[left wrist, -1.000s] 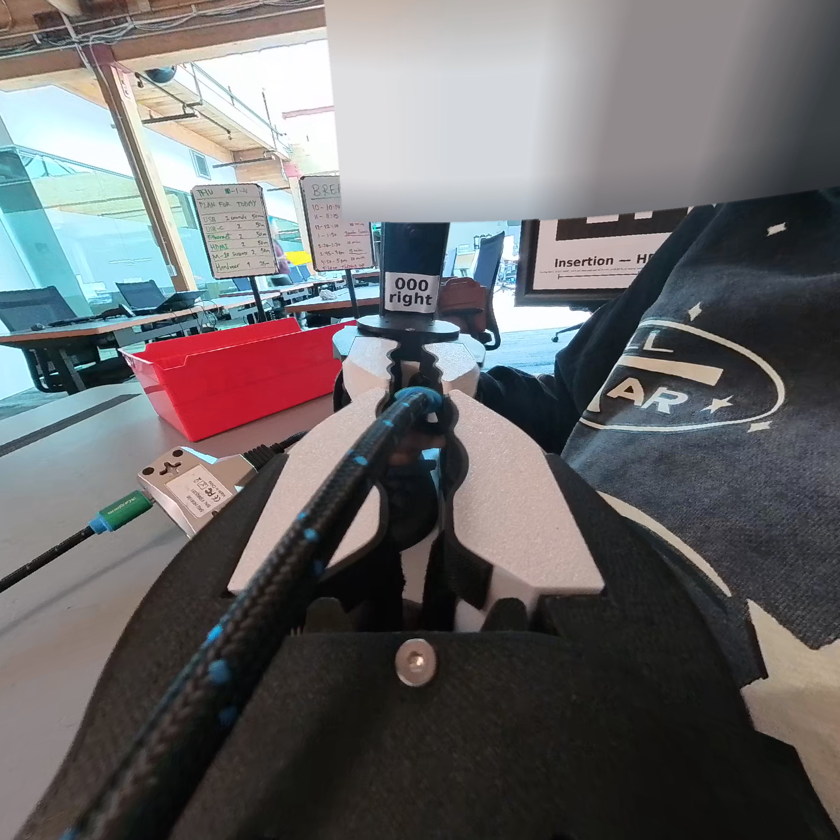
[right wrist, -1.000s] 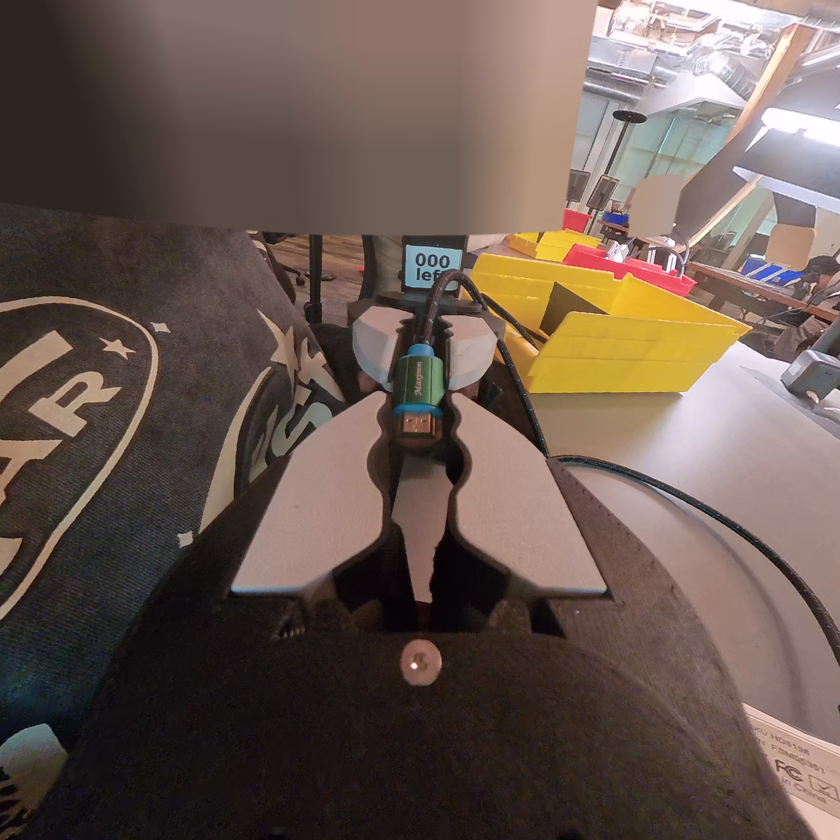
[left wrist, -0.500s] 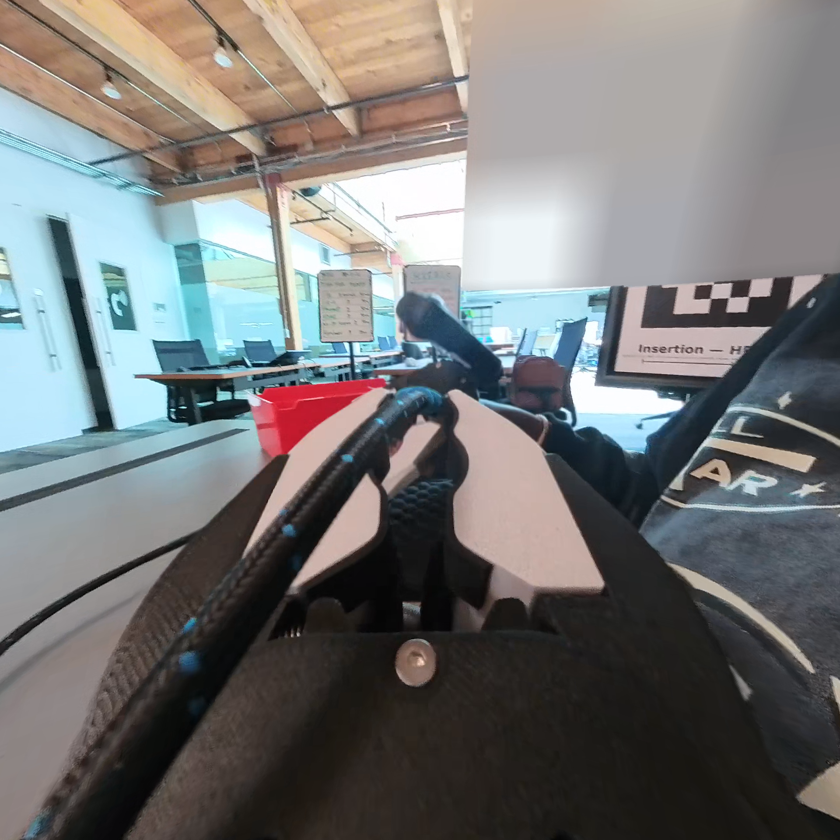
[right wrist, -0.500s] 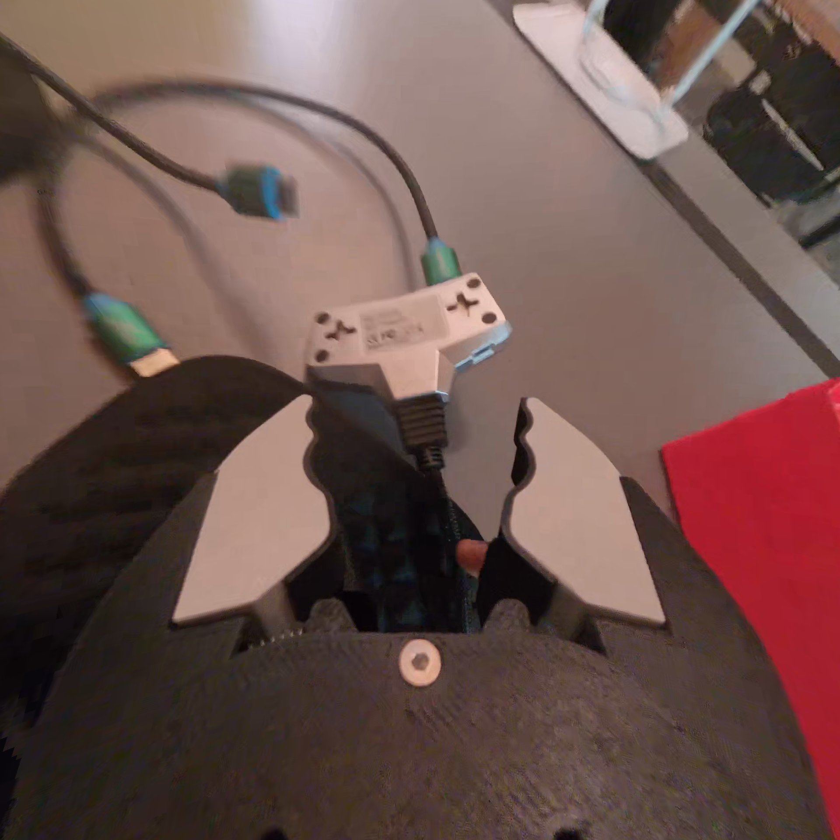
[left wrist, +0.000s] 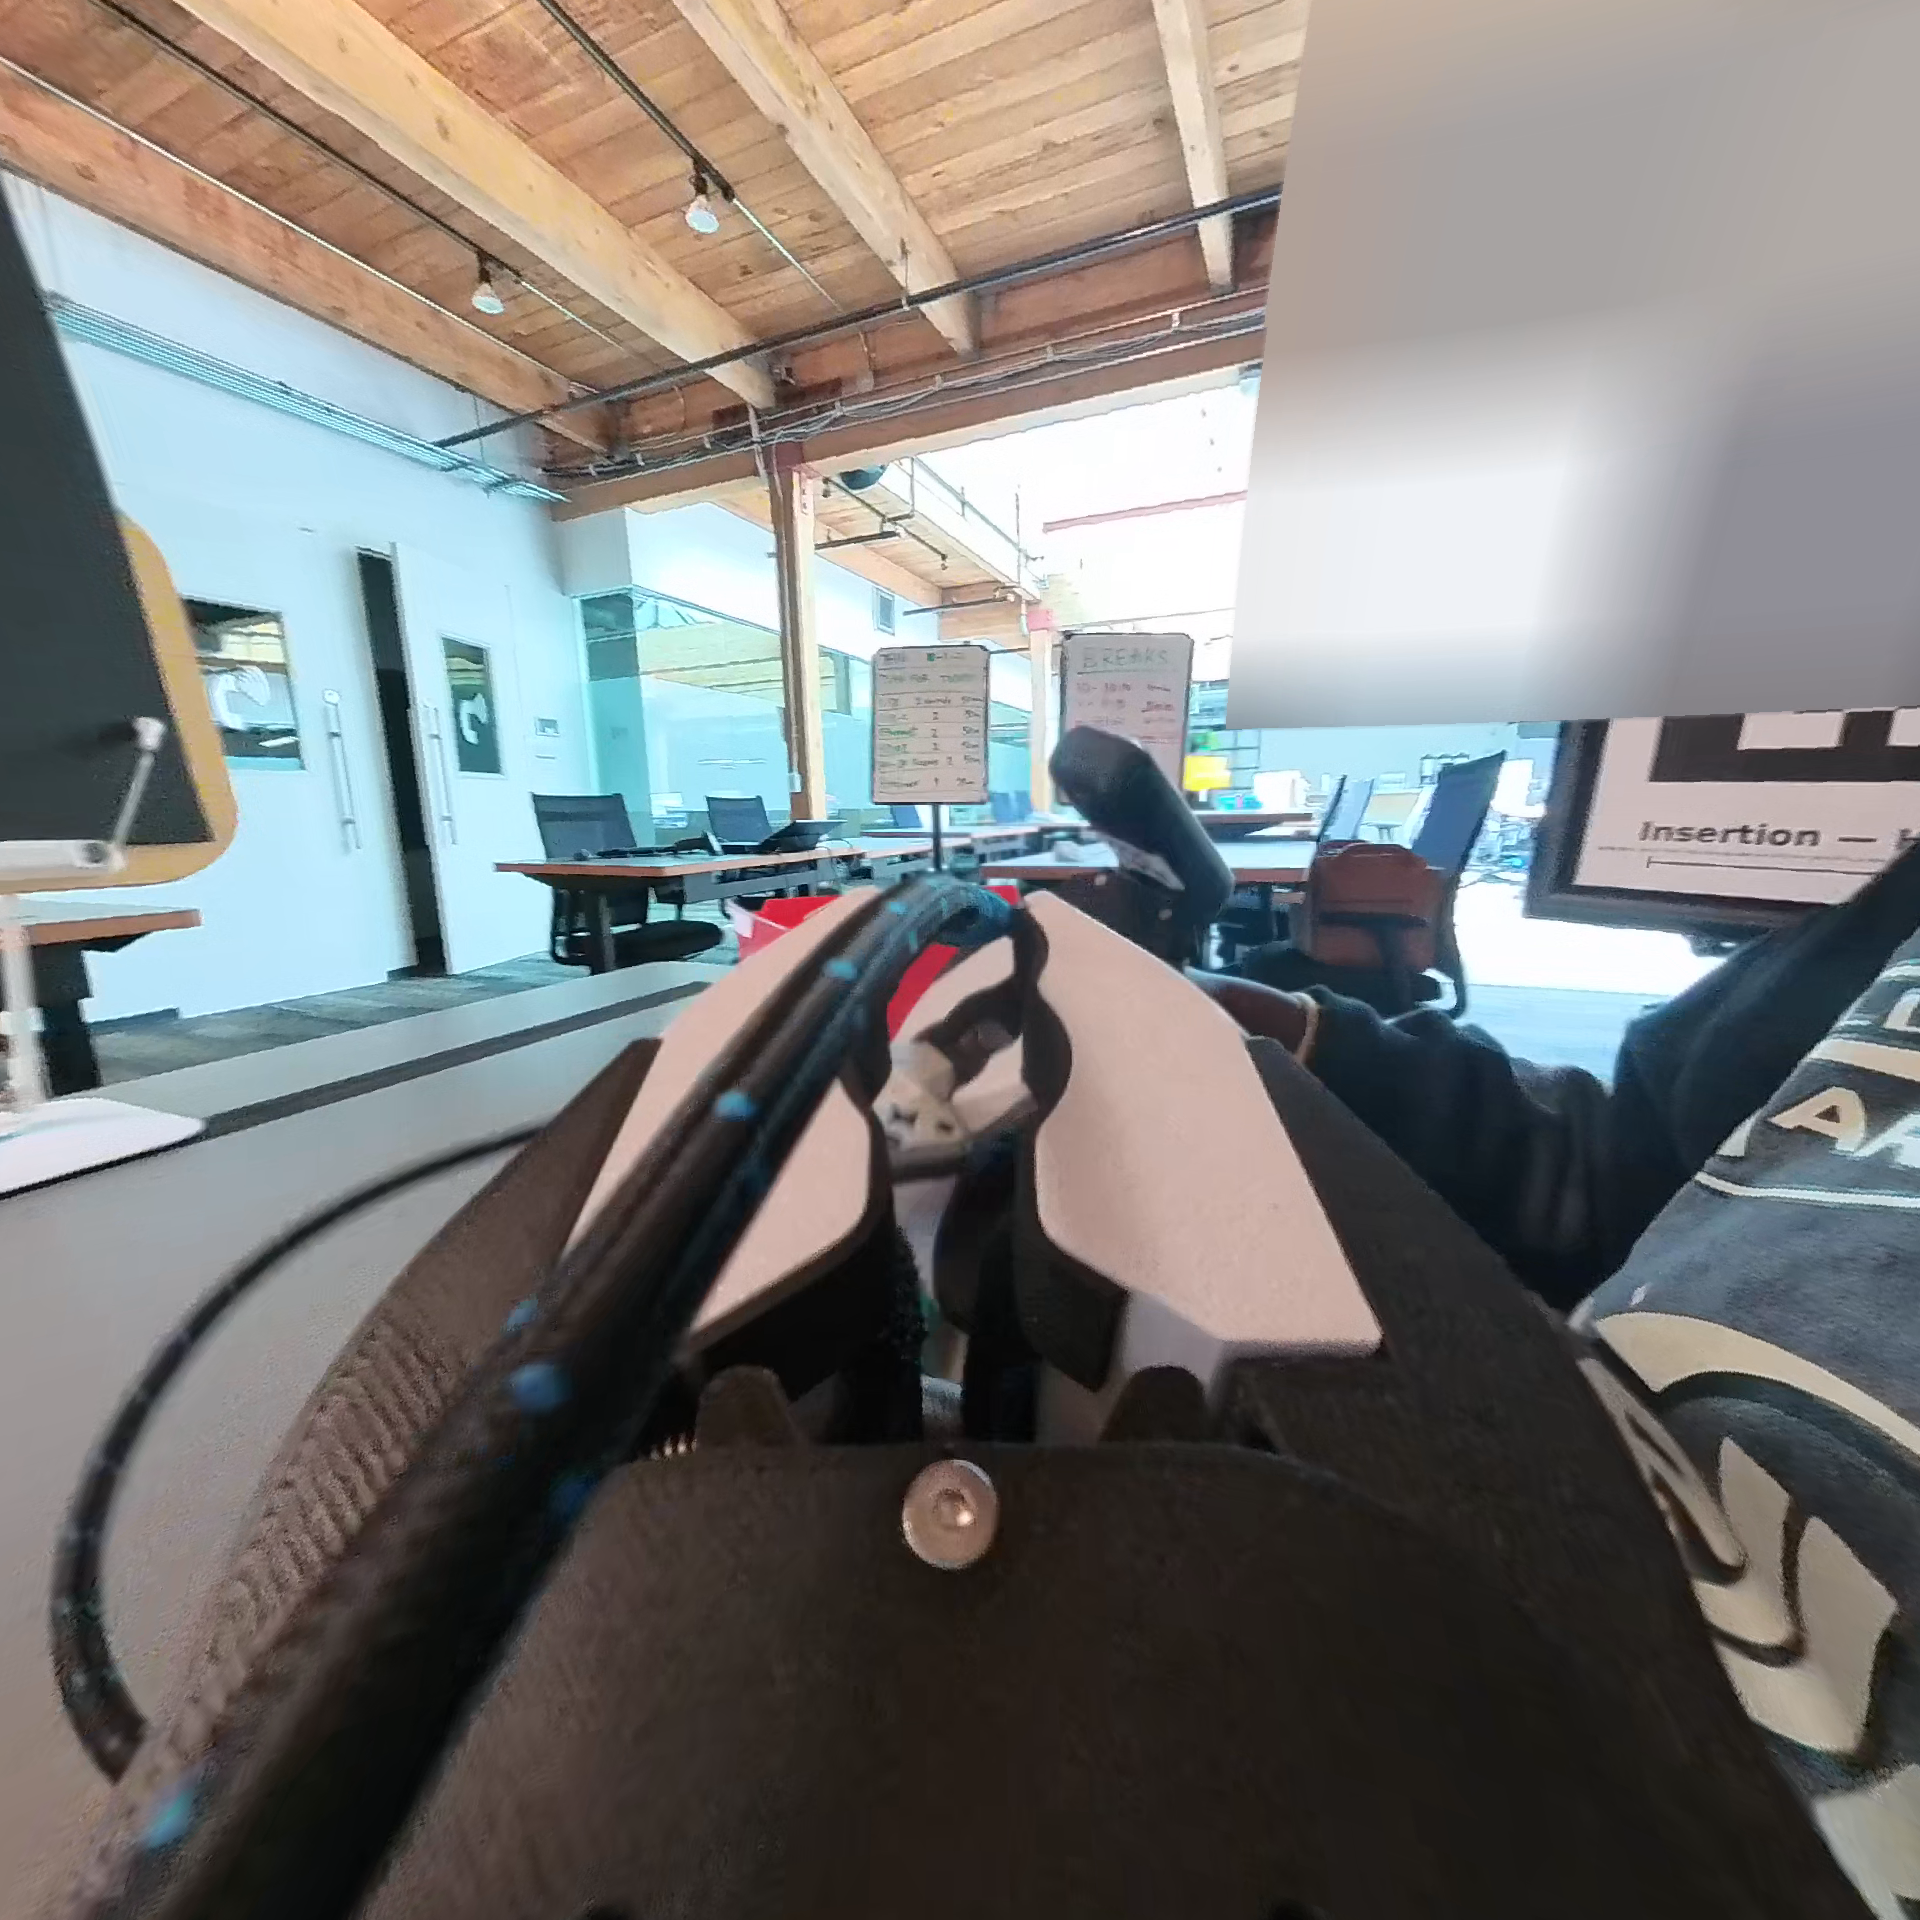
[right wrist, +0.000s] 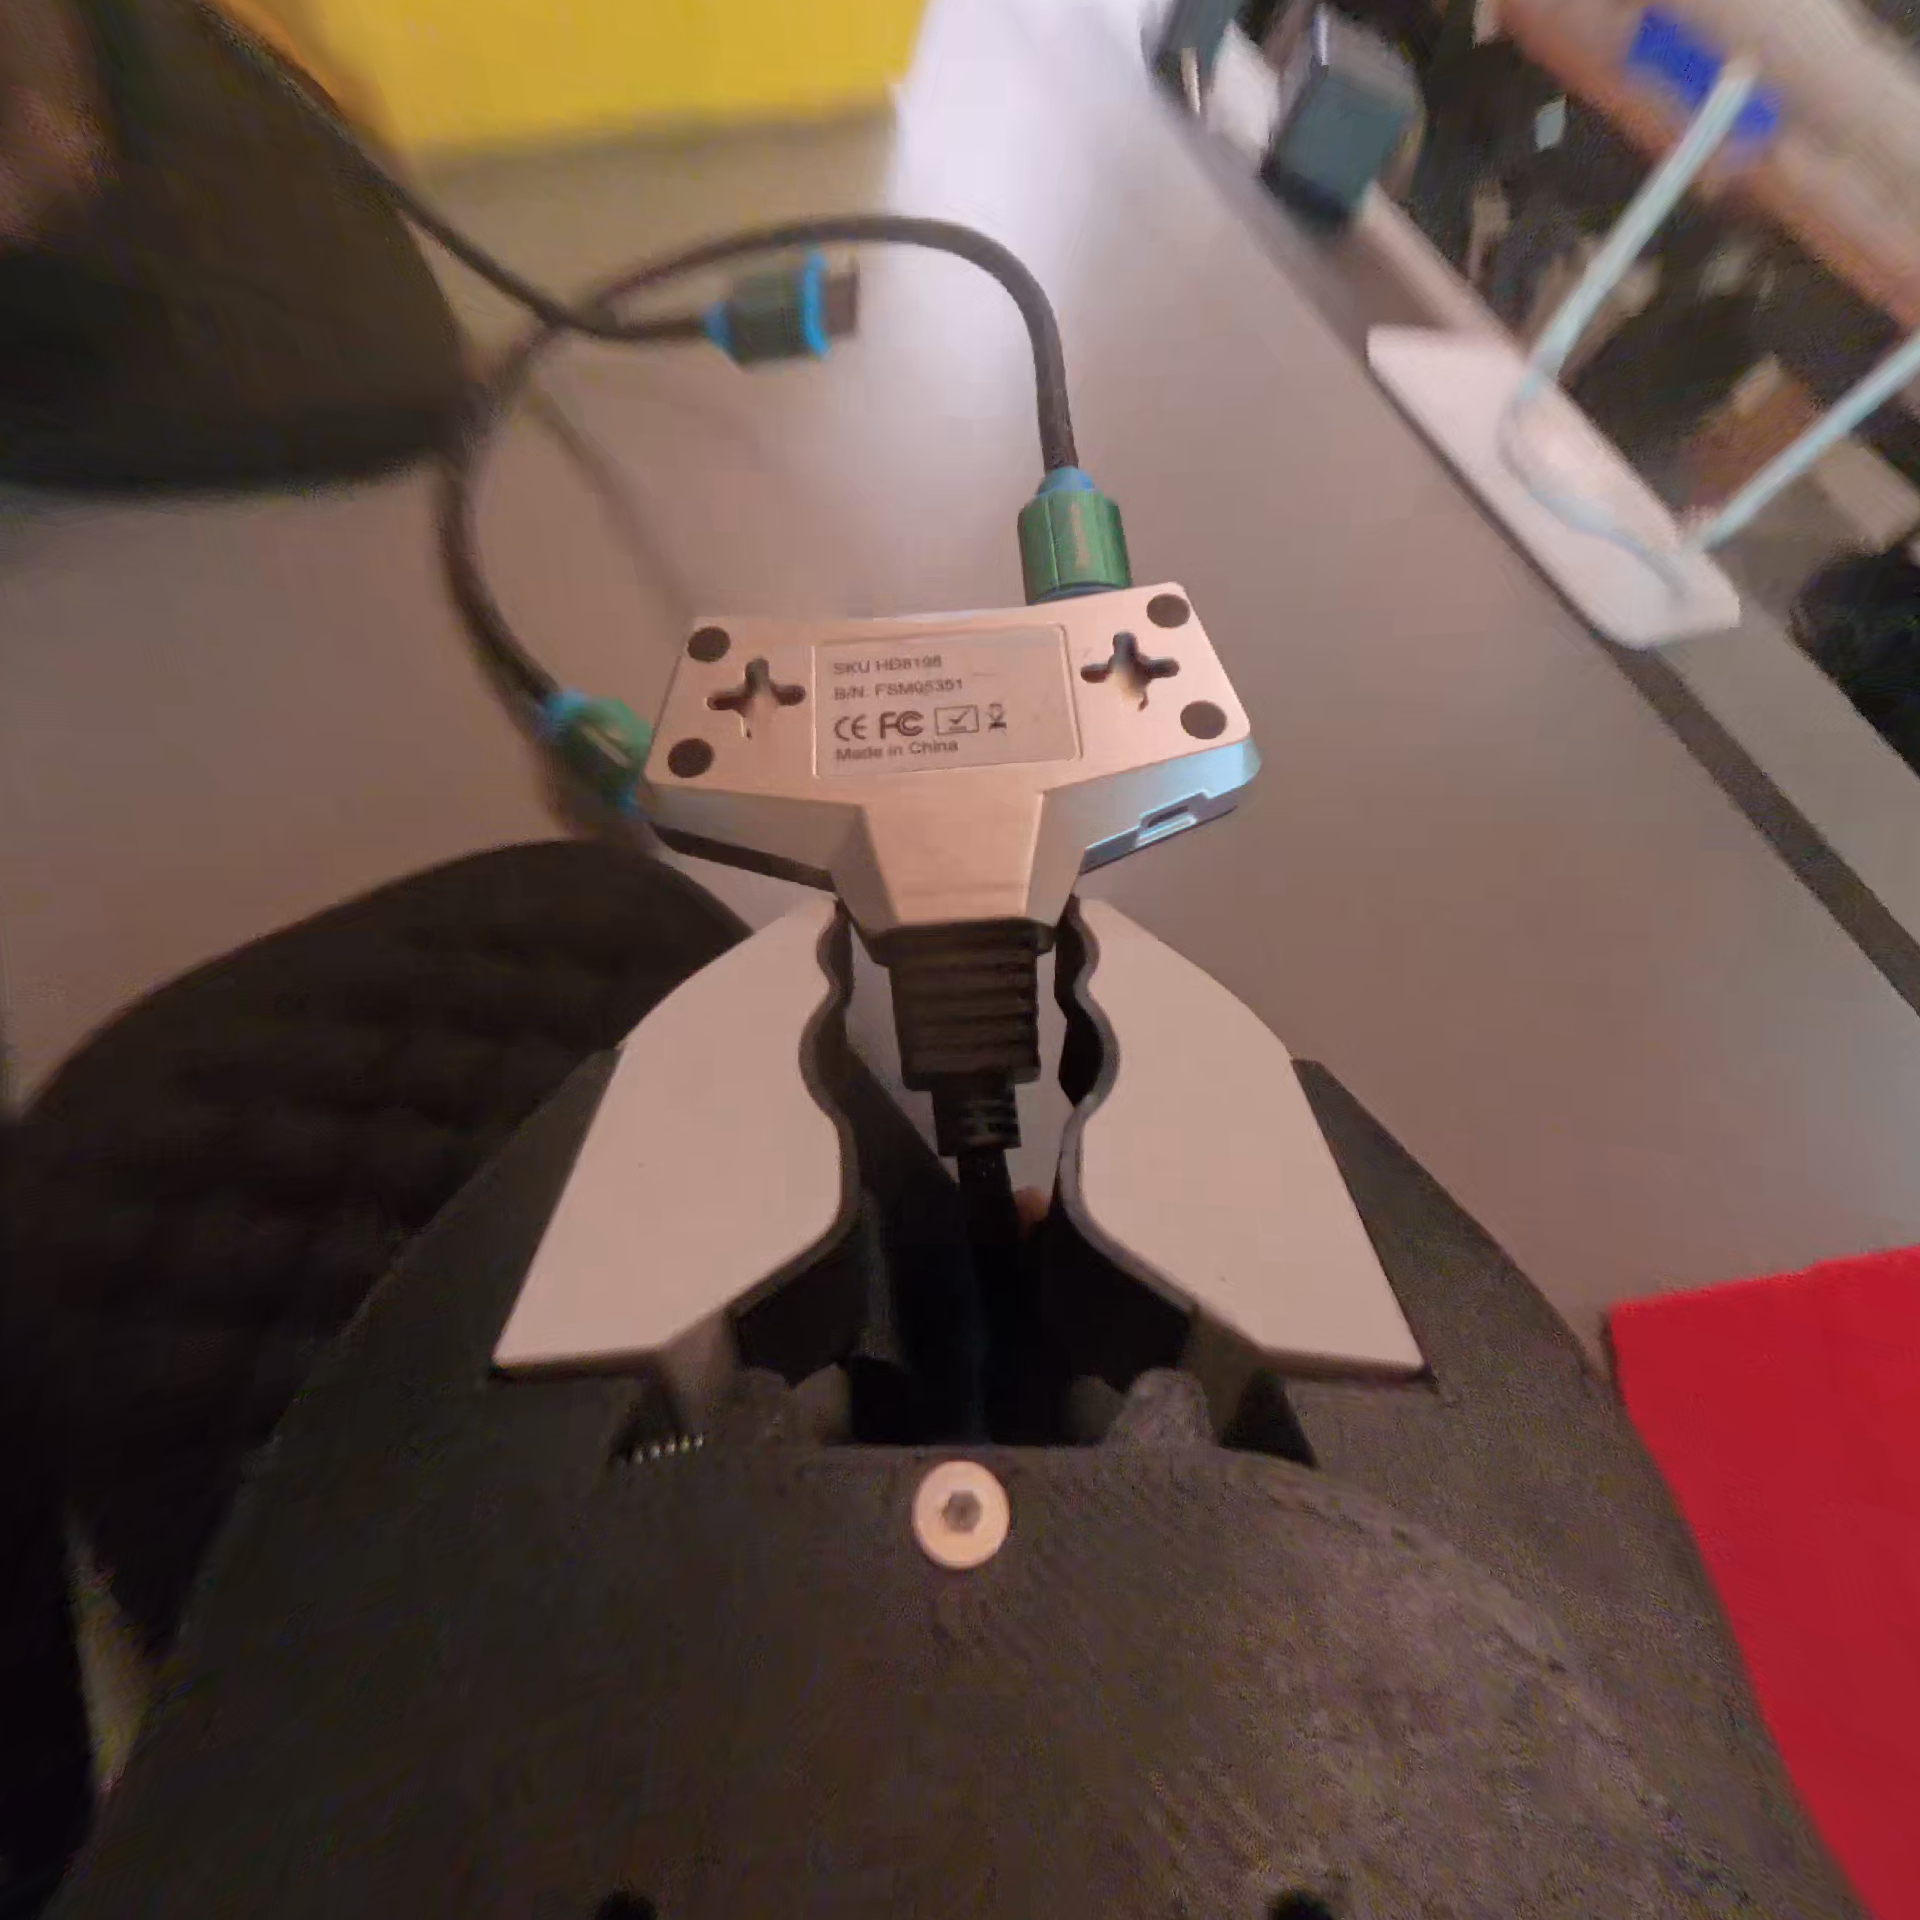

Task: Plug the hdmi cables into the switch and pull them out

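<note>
The silver HDMI switch [right wrist: 940,717] lies label side up on the grey table [right wrist: 1455,935]. One green plug [right wrist: 1070,540] sits in its far right port. A second green plug [right wrist: 597,743] lies by its left corner; I cannot tell if it is inserted. A third plug [right wrist: 779,317] lies loose farther back. My right gripper [right wrist: 954,920] is shut on the switch's tapered neck, with the black strain relief between its fingers. My left gripper [left wrist: 1013,920] is shut on a black and blue braided HDMI cable [left wrist: 727,1122]; its plug is hidden. The switch [left wrist: 925,1101] shows through the finger gap.
A red bin [right wrist: 1766,1558] stands at the right, also in the left wrist view [left wrist: 790,925]. A yellow bin [right wrist: 623,62] is at the back. A clear stand [right wrist: 1558,468] is near the far table edge. The person's dark sweatshirt [left wrist: 1714,1351] is close on the right.
My right gripper has swung down from facing the left gripper to the switch, and its fingers have narrowed around the neck. My left gripper has tilted up, still holding the cable.
</note>
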Motion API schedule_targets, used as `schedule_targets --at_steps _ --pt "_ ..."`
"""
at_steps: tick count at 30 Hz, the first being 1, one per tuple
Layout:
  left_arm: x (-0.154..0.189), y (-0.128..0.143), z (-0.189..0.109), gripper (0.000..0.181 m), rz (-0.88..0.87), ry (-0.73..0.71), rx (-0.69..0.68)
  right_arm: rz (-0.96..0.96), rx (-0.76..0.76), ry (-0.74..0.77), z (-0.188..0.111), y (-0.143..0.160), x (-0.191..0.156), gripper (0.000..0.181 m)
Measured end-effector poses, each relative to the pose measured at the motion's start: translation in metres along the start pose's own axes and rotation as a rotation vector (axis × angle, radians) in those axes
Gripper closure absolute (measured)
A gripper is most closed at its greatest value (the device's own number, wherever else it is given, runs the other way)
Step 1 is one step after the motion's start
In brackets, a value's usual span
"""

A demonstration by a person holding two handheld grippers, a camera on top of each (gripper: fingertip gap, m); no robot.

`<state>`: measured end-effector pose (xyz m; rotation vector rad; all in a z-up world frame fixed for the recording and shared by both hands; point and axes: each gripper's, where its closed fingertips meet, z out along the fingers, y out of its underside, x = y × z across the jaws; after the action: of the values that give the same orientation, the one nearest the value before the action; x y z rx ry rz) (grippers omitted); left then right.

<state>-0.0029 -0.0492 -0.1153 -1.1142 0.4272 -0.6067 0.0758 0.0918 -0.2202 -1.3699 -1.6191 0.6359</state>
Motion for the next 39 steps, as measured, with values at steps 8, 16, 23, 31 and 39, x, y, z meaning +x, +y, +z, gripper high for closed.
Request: schedule_targets --at_steps 8,16,23,31,39 --pt "0.024 0.01 0.006 0.162 0.027 0.132 -0.056 -0.088 0.379 -0.328 -0.045 -0.048 -0.056 0.145" --pt "0.04 0.007 0.01 0.162 -0.064 0.213 0.003 -0.115 0.457 -0.469 -0.049 -0.068 -0.09 0.145" --pt "0.054 -0.007 0.009 0.162 -0.014 0.232 0.167 -0.078 0.502 -0.512 -0.049 -0.079 -0.101 0.145" --pt "0.071 -0.005 0.008 0.162 0.006 0.323 0.183 -0.041 0.538 -0.562 -0.053 -0.083 -0.105 0.146" --pt "0.073 -0.003 0.006 0.162 -0.02 0.364 0.16 -0.026 0.553 -0.614 -0.057 -0.083 -0.108 0.146"
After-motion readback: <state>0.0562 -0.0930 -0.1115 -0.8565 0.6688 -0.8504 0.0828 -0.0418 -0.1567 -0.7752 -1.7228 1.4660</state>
